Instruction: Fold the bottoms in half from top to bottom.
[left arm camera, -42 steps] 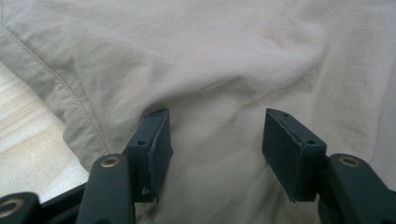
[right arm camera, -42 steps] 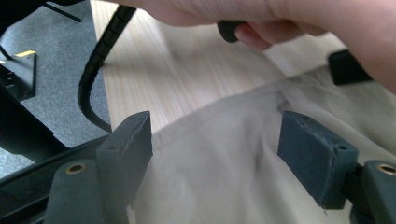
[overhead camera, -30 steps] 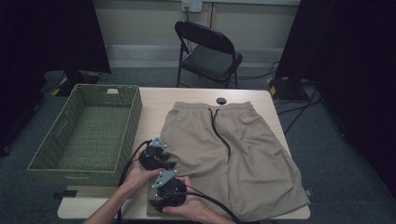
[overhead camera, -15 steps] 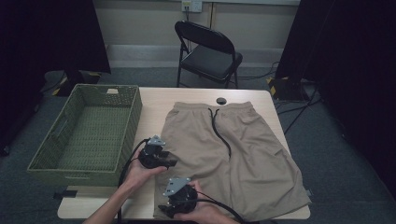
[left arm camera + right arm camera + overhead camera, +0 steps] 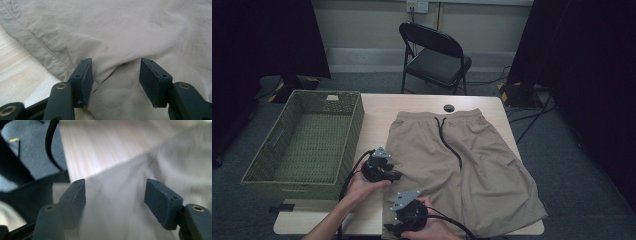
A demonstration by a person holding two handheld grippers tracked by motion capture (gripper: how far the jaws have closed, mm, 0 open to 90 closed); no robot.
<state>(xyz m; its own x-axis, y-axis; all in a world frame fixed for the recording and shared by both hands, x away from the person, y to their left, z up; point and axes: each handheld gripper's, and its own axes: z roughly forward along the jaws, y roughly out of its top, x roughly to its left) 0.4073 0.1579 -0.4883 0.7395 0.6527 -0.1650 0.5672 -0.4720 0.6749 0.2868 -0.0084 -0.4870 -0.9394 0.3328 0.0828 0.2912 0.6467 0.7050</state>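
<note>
Change: the right gripper [image 5: 398, 227] has slid back to the near left corner of the khaki shorts [image 5: 462, 170]; the left gripper [image 5: 396, 175] has kept its place at the shorts' left side seam.
Left fingers: apart, having just been opening; cloth lies between them, a soft ridge, not pinched [image 5: 85, 75].
Right fingers: apart, just opened a little more, hovering over the hem corner [image 5: 77, 192].
Shorts: spread flat on the table [image 5: 377, 107], waistband and drawstring [image 5: 447, 140] at the far end.
Progress: as I judge it, folding has not begun; no fold made, the left edge must be gripped first.
Around: empty green basket [image 5: 302, 172] on the left, folding chair [image 5: 437, 55] beyond; nothing in the way.
</note>
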